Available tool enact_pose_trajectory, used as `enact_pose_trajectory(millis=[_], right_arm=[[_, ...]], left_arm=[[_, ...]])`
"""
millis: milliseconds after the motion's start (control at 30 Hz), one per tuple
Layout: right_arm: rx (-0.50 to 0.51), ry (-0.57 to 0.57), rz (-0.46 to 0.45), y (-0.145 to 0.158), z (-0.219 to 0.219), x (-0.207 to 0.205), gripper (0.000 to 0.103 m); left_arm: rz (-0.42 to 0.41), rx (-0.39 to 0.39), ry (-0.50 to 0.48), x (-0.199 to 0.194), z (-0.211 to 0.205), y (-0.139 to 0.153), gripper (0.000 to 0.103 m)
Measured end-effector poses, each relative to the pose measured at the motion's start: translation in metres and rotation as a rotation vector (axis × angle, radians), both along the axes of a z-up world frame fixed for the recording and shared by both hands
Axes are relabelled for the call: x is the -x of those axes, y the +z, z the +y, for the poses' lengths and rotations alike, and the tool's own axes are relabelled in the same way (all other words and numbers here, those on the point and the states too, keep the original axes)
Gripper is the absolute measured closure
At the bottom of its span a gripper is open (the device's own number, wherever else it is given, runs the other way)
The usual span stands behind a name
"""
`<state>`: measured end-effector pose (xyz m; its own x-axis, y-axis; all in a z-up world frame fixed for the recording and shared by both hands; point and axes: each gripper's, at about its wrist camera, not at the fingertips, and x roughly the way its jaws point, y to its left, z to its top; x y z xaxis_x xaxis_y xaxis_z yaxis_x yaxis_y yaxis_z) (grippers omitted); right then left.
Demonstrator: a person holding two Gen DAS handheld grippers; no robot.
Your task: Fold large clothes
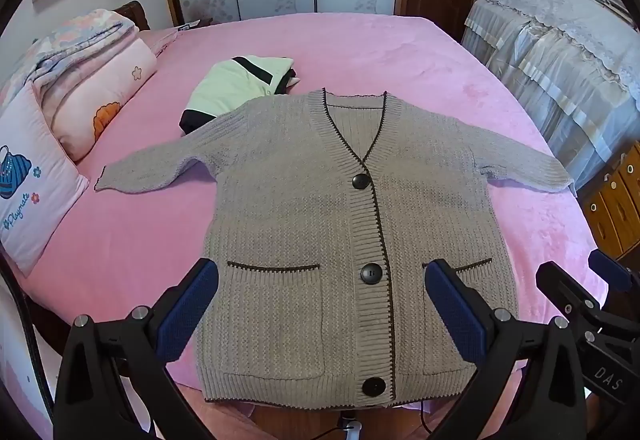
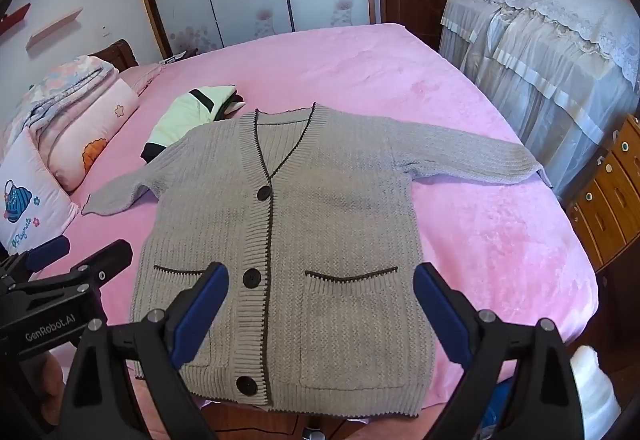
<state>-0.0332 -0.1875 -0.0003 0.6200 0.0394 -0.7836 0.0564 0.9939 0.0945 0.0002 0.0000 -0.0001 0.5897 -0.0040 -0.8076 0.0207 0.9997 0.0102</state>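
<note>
A grey knit cardigan (image 1: 304,208) (image 2: 320,224) with dark trim, dark buttons and two pockets lies flat and face up on the pink bed, both sleeves spread out sideways, hem at the near edge. My left gripper (image 1: 322,276) hovers open above the hem, over the left pocket and the middle button, nothing between its blue pads. My right gripper (image 2: 320,280) hangs open above the right pocket, holding nothing. Each gripper shows at the edge of the other's view: the right gripper (image 1: 580,280), the left gripper (image 2: 80,252).
A folded pale green and black garment (image 1: 244,80) (image 2: 188,112) lies just behind the cardigan's left shoulder. Pillows and a folded quilt (image 1: 80,80) line the left side. A lace-covered piece of furniture (image 1: 560,52) and wooden drawers (image 1: 616,208) stand right of the bed (image 1: 400,52).
</note>
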Motion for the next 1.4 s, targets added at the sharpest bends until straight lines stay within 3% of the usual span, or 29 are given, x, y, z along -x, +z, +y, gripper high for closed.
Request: enact_pose_trajectory(millis=[1000,1400], right_arm=[[-0.022,0.000,-0.018,-0.005,-0.015,0.014,0.009],[-0.050,-0.008,-0.010,-0.013,-0.033,0.010,0.009]], left_arm=[[-0.015,0.021,-0.007,0.007,-0.007,-0.002,0.000],[-0.015,-0.014,0.007,0.004,-0.018,-0.002,0.000]])
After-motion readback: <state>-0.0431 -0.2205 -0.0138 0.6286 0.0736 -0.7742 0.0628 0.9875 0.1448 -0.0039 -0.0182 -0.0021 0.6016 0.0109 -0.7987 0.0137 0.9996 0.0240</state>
